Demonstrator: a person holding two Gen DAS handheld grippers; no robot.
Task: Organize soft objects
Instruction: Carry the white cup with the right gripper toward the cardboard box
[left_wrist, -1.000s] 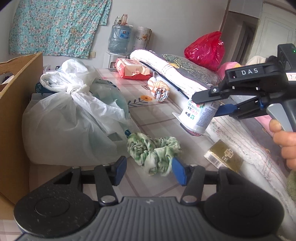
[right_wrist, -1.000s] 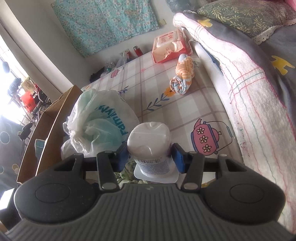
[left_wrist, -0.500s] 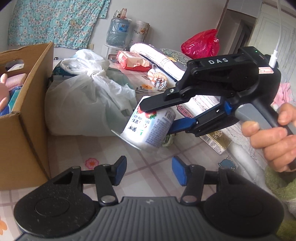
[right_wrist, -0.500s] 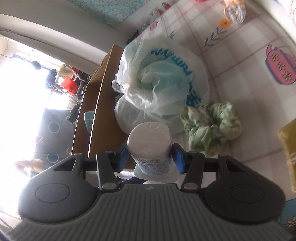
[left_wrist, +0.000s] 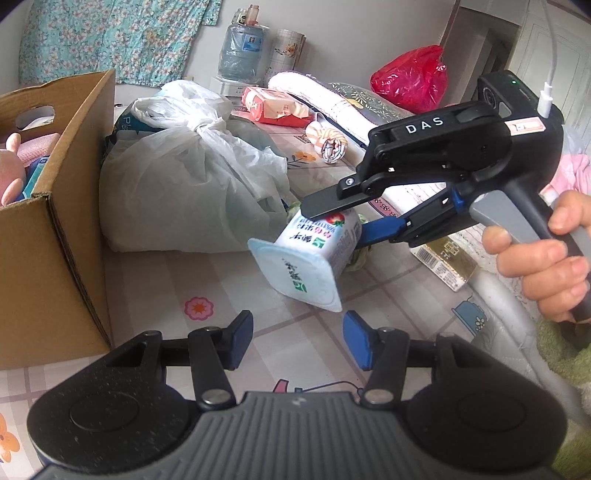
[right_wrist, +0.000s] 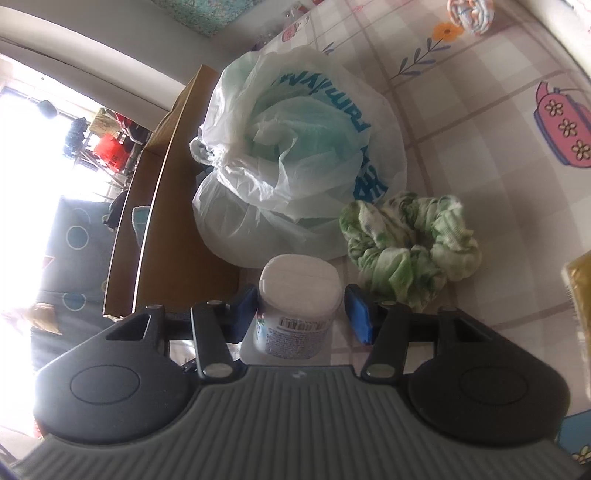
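**Yogurt cup coming loose over the counter, most of the sorting still waiting**

Right claw (right_wrist: 301, 310) is carrying a yogurt cup (left_wrist: 312, 258), and its jaws have just been opening: in the right wrist view the left pad is touching the cup's side while a gap is showing at the right pad, so the hold is looking slack rather than firm. In the left wrist view the cup is hanging tilted, foil lid toward the camera, just above the counter (left_wrist: 229, 273). Left claw (left_wrist: 297, 338) is standing half open and empty, low over the counter just in front of the cup.

As for progress, the cardboard box (left_wrist: 55, 236) at the left is already holding a few soft-looking items, including something pink. Still lying out are the green scrunchie (right_wrist: 410, 245), a rolled striped cloth (left_wrist: 328, 142) and the knotted plastic bag (left_wrist: 192, 184), so I judge the task well short of finished.

The cup is smooth, thin-walled plastic, tapered, with a flat lid rim. The scrunchie is a gathered, crinkled ring of fabric. The bag is translucent, wrinkled film, bulging with pale green contents. The box is stiff brown corrugated card, and the counter cover is glossy and checked, printed with flowers.
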